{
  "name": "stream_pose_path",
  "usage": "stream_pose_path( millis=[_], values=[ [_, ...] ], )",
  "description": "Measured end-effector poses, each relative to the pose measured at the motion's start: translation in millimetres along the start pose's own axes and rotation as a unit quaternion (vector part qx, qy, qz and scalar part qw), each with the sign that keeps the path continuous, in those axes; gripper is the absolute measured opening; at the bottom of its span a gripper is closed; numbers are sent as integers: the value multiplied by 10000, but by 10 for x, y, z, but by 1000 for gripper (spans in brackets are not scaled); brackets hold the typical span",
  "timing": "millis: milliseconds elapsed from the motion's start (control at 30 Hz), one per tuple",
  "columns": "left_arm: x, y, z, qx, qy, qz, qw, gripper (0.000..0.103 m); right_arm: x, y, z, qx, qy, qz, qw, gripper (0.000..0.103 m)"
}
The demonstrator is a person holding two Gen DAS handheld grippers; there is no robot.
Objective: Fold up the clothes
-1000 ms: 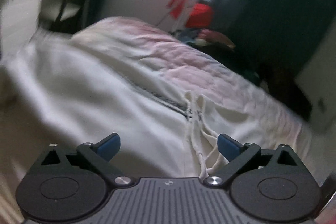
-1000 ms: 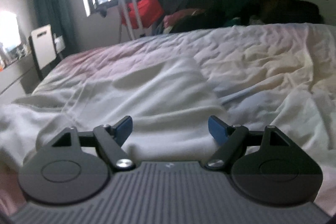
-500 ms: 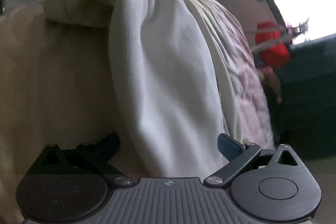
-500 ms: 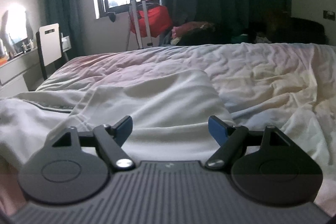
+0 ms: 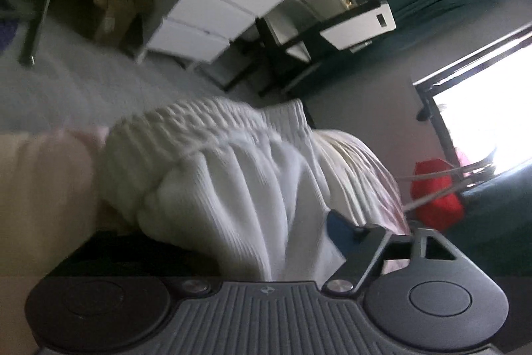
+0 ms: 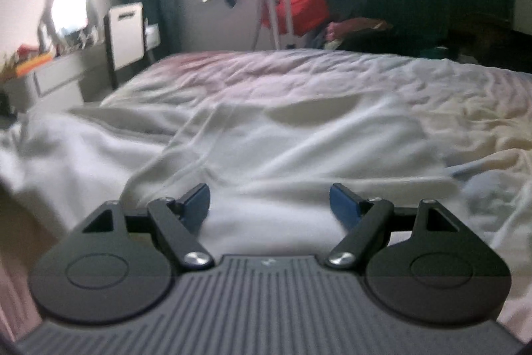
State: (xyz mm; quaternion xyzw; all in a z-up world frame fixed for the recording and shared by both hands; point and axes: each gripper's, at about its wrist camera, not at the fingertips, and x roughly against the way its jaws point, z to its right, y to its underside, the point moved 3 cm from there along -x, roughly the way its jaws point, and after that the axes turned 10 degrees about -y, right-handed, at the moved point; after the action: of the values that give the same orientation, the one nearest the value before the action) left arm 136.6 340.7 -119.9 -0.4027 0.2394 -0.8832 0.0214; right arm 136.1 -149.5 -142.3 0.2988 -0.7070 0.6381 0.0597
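Left hand-held gripper (image 5: 266,242) closing; right hand-held gripper (image 6: 269,205) agape.

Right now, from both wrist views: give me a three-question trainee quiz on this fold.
1. True or false: the left hand-held gripper has white ribbed fabric with a gathered elastic band between its fingers.
2. Which stands by the window? A) red bag B) blue bucket C) green lamp
3. Fill in: the right hand-held gripper is ____ above the flat cream garment on the bed.

Key: 1 true, its jaws are closing on it; 2 A; 3 open.
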Motion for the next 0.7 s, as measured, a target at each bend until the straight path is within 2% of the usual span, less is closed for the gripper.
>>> stream_pose_path(
  millis=[33, 67, 100, 167, 233, 333, 433, 567, 700],
  values=[
    [24, -19, 40, -153, -136, 140, 9997, 55, -34, 22, -4, 7, 13, -48, 10000, 81],
    [50, -36, 83, -291, -250, 268, 9989, 41, -49, 30, 6, -16, 5, -62, 10000, 81],
    [78, -49, 137, -367, -275, 353, 9983, 32, -55, 31, 20, -56, -16, -61, 10000, 80],
    [180, -59, 272, -501, -256, 631, 9964, 23, -43, 14, 44, -171, -49, -61, 9998, 80],
    [373, 29, 539, -912, -176, 1109, 9895, 20, 14, -20, 68, -314, -48, -5, 9995, 81],
    [776, 233, 940, -1701, -55, 1818, 9685, 20, 152, -86, 124, -546, -17, 183, 9983, 81],
    [1139, 526, 1328, -2151, 144, 2231, 9507, 20, 352, -189, 294, -899, 130, 454, 9948, 81],
    [1609, 1125, 1875, -2609, 444, 2819, 9222, 19, 634, -337, 606, -1538, 132, 728, 9853, 81],
    [1974, 1889, 2294, -3130, 805, 3255, 8886, 18, 944, -480, 976, -2207, 24, 1073, 9694, 81]
  ],
)
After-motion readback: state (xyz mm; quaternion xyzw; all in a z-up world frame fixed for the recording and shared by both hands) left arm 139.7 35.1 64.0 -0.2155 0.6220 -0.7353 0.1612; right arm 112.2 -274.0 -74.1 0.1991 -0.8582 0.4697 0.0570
